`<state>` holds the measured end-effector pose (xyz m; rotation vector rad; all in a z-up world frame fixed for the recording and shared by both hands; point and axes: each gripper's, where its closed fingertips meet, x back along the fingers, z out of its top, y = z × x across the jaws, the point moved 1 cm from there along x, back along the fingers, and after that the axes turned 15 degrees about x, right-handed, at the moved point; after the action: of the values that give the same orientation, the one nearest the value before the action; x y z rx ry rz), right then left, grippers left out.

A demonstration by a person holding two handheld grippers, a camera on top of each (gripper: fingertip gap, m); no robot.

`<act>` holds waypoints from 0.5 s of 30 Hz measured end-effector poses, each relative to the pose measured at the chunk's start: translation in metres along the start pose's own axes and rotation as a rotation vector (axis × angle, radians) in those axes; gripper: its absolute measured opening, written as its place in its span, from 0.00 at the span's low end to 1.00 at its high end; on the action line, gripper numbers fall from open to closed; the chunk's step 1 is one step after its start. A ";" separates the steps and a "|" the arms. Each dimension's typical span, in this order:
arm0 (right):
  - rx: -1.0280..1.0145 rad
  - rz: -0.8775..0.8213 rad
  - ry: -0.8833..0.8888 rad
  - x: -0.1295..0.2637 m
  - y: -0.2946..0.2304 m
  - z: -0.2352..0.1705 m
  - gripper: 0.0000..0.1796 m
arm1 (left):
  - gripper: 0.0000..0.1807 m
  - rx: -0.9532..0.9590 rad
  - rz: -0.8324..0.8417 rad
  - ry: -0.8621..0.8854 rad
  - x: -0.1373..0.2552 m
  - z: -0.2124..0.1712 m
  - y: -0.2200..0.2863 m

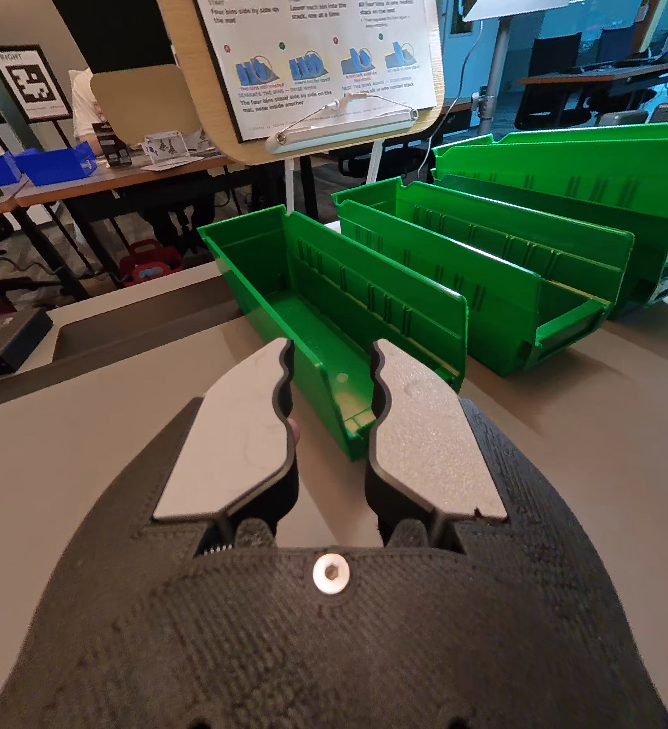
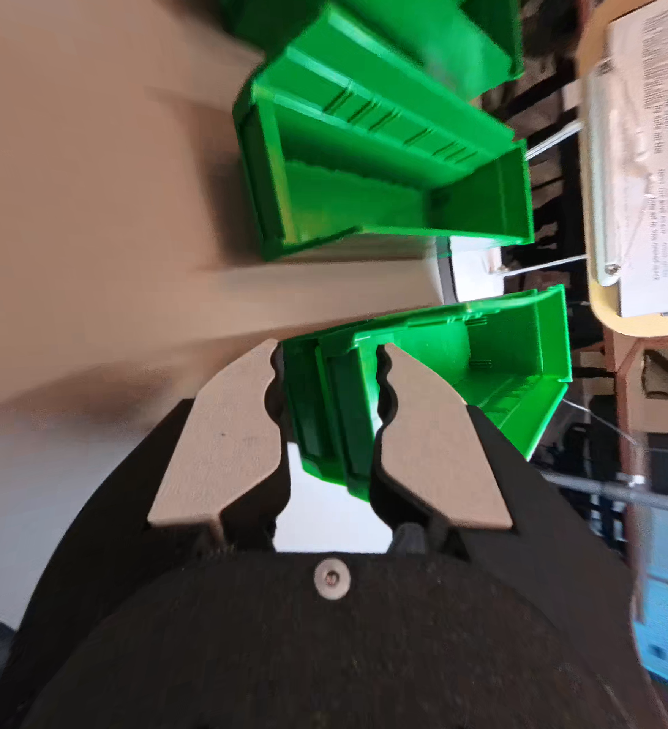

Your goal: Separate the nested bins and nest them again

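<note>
Several green plastic bins lie on a tan table (image 1: 87, 453). One single bin (image 1: 324, 300) lies right ahead in the left wrist view. My left gripper (image 1: 332, 347) is open, and its fingers straddle this bin's near left corner. A second bin (image 1: 482, 276) lies to its right. Farther right, a tilted stack of nested bins (image 1: 561, 169) is raised off the table. In the blurred, rotated right wrist view, my right gripper (image 2: 328, 349) is shut on the front walls of this two-bin stack (image 2: 502, 355). A separate bin (image 2: 363, 157) lies beyond it.
A wooden easel board with a clipped instruction sheet (image 1: 324, 71) stands just behind the bins. The table's far edge runs behind them. A back table holds blue bins (image 1: 54, 165), with a person seated there. A black box (image 1: 4, 339) sits low at the left.
</note>
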<state>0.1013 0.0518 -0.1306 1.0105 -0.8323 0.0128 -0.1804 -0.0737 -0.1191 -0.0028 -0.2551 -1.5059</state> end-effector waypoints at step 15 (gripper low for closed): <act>-0.819 -0.622 0.314 0.067 0.006 -0.089 0.27 | 0.20 -0.157 -0.106 -0.038 -0.006 -0.015 0.040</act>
<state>0.2002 0.0978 -0.1079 0.4267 -0.1584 -0.6373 -0.1392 -0.0676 -0.1283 -0.1452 -0.1684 -1.6297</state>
